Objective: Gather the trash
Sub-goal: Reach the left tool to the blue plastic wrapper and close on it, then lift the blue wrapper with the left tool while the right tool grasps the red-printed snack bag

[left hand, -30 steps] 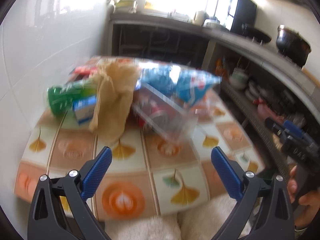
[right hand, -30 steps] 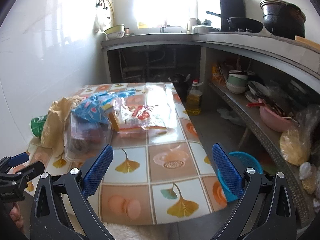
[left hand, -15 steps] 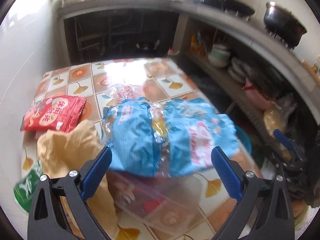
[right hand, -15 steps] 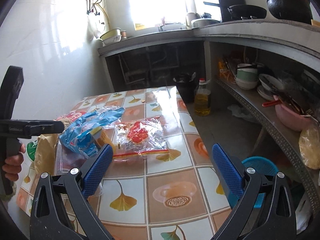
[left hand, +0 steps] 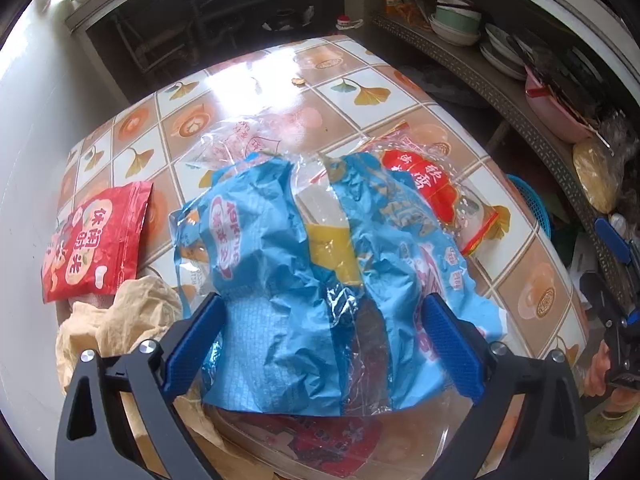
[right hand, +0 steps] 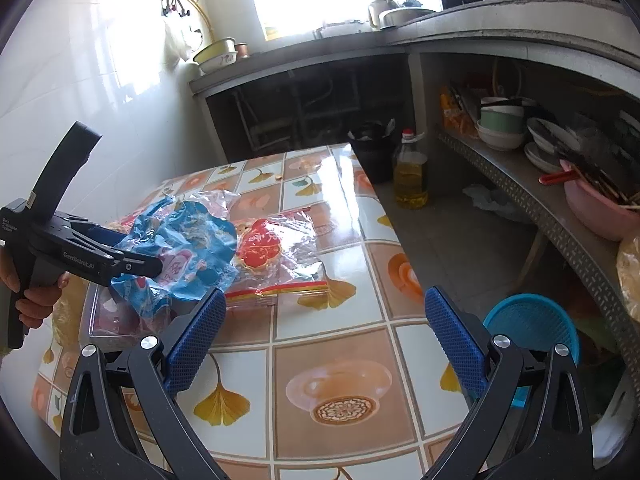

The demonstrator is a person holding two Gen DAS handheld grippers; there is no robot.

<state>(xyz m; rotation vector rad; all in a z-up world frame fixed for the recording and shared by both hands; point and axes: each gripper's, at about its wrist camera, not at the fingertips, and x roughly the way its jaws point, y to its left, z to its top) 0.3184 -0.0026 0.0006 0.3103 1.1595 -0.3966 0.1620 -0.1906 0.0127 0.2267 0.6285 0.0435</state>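
Note:
A crumpled blue wrapper (left hand: 280, 280) lies on top of a trash pile on the tiled table (left hand: 340, 92). My left gripper (left hand: 324, 344) points down over it with the wrapper between its jaws. The jaws are closing, and the pads stand at the wrapper's sides without pressing it. A clear bag with red print (left hand: 432, 192) sits to the right, a red snack packet (left hand: 92, 244) to the left, and a tan paper bag (left hand: 120, 320) at the lower left. Beneath is a clear plastic box (left hand: 320, 440). My right gripper (right hand: 326, 340) hangs open over bare tiles, holding nothing. There the blue wrapper (right hand: 188, 248) and left gripper (right hand: 136, 256) show at the left.
A white tiled wall runs along the table's left side. Right of the table, on the floor, are a blue basket (right hand: 532, 328), an oil bottle (right hand: 410, 176) and a black bin (right hand: 370, 152). A low shelf (right hand: 520, 196) holds bowls and a pink basin (right hand: 600, 208).
My left gripper has swung forward over the pile and tipped downward, so the blue wrapper now lies between its jaws. My right gripper has moved in closer over the table.

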